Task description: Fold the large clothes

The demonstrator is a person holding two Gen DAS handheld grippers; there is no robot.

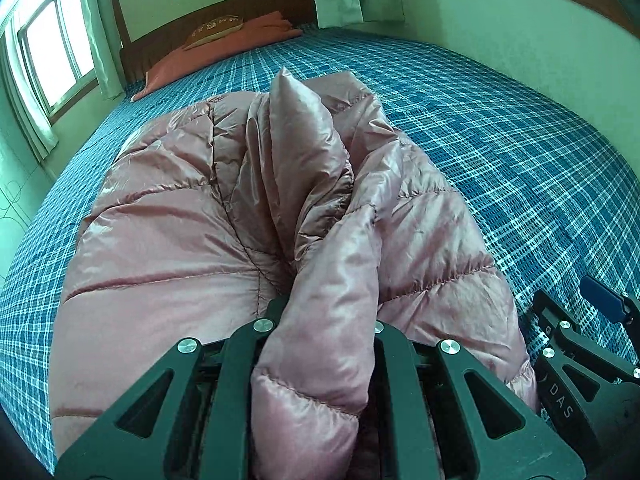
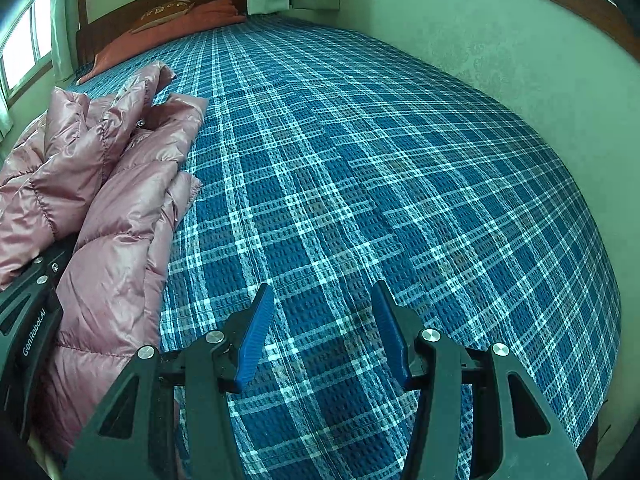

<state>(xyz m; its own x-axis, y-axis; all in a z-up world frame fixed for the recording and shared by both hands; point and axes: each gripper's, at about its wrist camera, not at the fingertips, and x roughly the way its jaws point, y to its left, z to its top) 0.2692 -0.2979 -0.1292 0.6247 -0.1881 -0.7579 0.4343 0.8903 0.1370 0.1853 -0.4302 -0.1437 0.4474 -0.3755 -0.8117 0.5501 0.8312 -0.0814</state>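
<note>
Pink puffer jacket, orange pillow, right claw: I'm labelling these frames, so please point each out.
pink puffer jacket [image 1: 168,240]: left wrist view, on its broad quilted panel.
orange pillow [image 2: 192,20]: right wrist view, on its top face by the headboard.
right claw [image 2: 320,344]: right wrist view, midway between its blue fingertips, open over the bedspread.

Left gripper [image 1: 320,320] sits low at the bottom centre of its own view, angled downward, jaws pinched in tight on a thick fold of the pink jacket [image 1: 192,240] – the fabric bulges up between the black finger arms and hides the pads entirely. In the right wrist view that same tool shows as a black body at the lower left edge. Right gripper [image 2: 322,332] fills the bottom centre of its view, also tipped downward, its blue pads [image 2: 256,336] standing clearly apart with nothing between them. From the left wrist view it peeks in at the lower right edge, one blue pad visible, close alongside the left gripper
</note>
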